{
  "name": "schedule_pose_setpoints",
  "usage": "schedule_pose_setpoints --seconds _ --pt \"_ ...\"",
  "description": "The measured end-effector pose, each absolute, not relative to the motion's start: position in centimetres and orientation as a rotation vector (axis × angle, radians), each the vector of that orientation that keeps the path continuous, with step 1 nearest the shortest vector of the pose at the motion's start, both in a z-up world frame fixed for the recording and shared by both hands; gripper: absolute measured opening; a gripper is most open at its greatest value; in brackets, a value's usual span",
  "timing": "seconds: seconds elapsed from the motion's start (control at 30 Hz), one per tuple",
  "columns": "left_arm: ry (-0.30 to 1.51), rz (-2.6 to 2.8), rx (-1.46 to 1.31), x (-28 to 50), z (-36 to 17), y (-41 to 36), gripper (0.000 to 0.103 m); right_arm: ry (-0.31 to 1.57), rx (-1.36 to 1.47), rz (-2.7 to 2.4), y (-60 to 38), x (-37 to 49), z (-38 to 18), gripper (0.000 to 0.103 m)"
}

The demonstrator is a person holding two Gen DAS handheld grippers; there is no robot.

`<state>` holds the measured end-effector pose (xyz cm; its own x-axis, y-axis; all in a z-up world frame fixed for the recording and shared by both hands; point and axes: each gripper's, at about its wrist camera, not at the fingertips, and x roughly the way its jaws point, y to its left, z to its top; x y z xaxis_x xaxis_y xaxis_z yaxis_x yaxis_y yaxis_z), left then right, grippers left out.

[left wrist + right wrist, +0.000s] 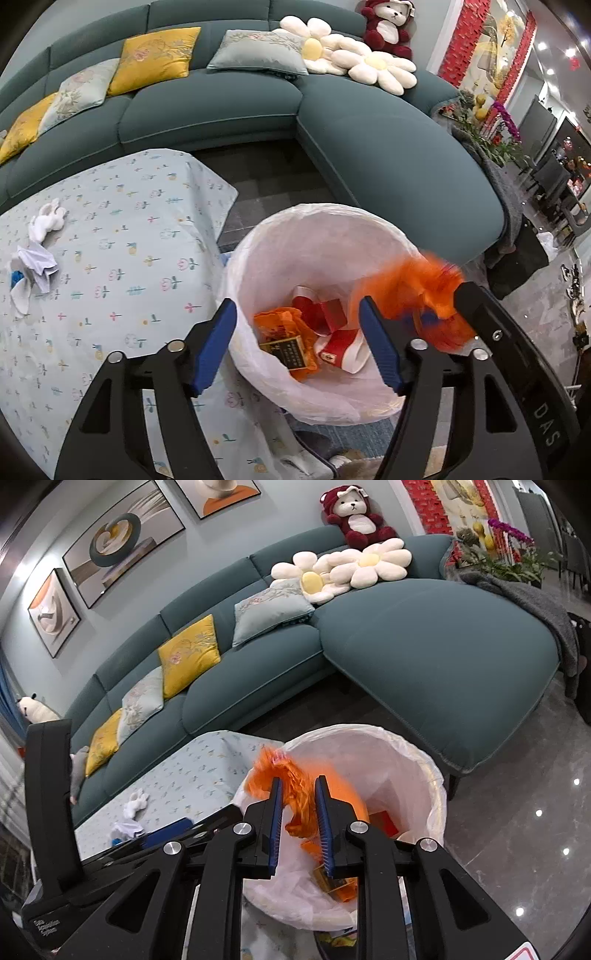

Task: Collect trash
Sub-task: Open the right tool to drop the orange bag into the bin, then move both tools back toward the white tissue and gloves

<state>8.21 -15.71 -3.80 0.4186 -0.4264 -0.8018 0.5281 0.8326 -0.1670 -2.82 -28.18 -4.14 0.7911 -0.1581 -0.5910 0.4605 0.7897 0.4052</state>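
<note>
Over the bin (424, 760), the right claw (299, 808) pinches an orange wrapper (295, 794) between its blue pads, the blurred plastic hanging above the white liner near the rim closest to the tabletop (110, 258). The left claw (295, 343) hangs spread and empty just above the same opening, with earlier scraps, red paper and more orange packaging, lying at the bottom. The main risk is a bad release: the wrapper looks light and crinkled, and it sits toward the rim rather than the centre, so once the pads part it may drift, catch on the liner edge, or slide down between bin and tabletop. It could also cling to a ribbed pad and come away with the claw. The two claws are close together, so a careless withdrawal could knock them against each other or drag the loose liner off the rim. Tissues (37, 254) remain crumpled on the tabletop's far left, well apart from the bin, so more trips appear to be needed
</note>
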Motion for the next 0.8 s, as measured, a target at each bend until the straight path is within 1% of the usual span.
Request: schedule_pose_setpoints --seconds 0.03,0.1,0.17,0.23,0.27,0.33,0.4,0.47,0.5,0.63,0.73,0.8 --pt "0.965 -0.593 0.120 8.2 -3.8 -15.6 0.071 0.569 0.567 -0.356 -28.2 -2.7 -4.2 0.022" --pt "0.962 -0.579 0.123 8.3 -3.8 -15.3 0.073 0.573 0.564 -0.365 -28.2 -2.7 -4.3 0.025" --pt "0.963 -0.567 0.124 8.4 -3.8 -15.0 0.074 0.568 0.559 -0.372 -28.2 -2.7 -4.2 0.033" --pt "0.962 -0.551 0.122 8.4 -3.9 -14.6 0.075 0.565 0.553 -0.377 -28.0 -2.7 -4.1 0.038" --pt "0.961 -0.540 0.122 8.4 -3.9 -14.2 0.079 0.567 0.549 -0.375 -27.9 -2.6 -4.1 0.039" --pt "0.952 -0.518 0.122 8.4 -3.9 -13.5 0.081 0.571 0.542 -0.372 -27.7 -2.5 -4.2 0.040" --pt "0.950 -0.498 0.125 8.3 -4.0 -12.7 0.082 0.574 0.527 -0.367 -27.3 -2.2 -4.1 0.041" --pt "0.953 -0.481 0.124 8.5 -4.1 -11.9 0.082 0.573 0.511 -0.364 -27.0 -2.0 -4.0 0.049" --pt "0.955 -0.472 0.121 8.5 -4.2 -11.4 0.082 0.573 0.496 -0.365 -26.7 -1.9 -4.0 0.050" --pt "0.963 -0.419 0.097 9.1 -4.3 -8.9 0.083 0.588 0.445 -0.344 -25.4 -1.2 -4.0 0.053" --pt "0.965 -0.371 0.077 9.6 -4.4 -6.8 0.086 0.600 0.386 -0.323 -24.0 -0.6 -3.9 0.054" --pt "0.962 -0.340 0.071 9.9 -4.4 -5.3 0.087 0.607 0.347 -0.299 -22.8 -0.2 -3.9 0.054"
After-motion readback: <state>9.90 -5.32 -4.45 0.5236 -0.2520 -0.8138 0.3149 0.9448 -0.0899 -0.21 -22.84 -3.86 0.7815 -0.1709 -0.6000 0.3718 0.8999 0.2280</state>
